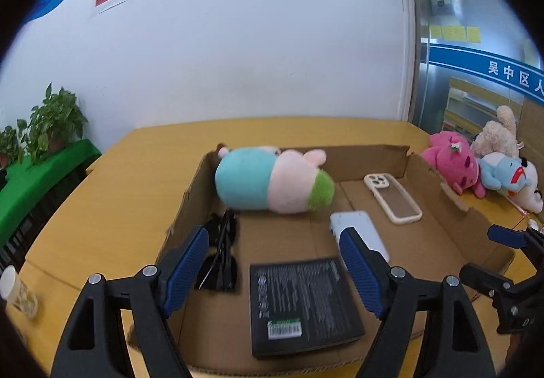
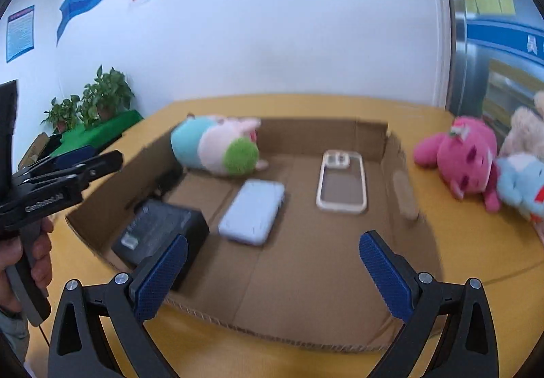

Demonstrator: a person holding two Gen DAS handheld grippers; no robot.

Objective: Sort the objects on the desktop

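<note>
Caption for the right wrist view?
Open right tool above a cardboard box holding a plush toy and phone case.

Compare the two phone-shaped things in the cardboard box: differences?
The clear phone case is an empty beige-rimmed frame with a camera cutout; the pale blue slab is solid and opaque. The case lies nearer the box's right wall, the slab nearer the middle, beside the black box. Both lie flat on the cardboard box floor.
</note>
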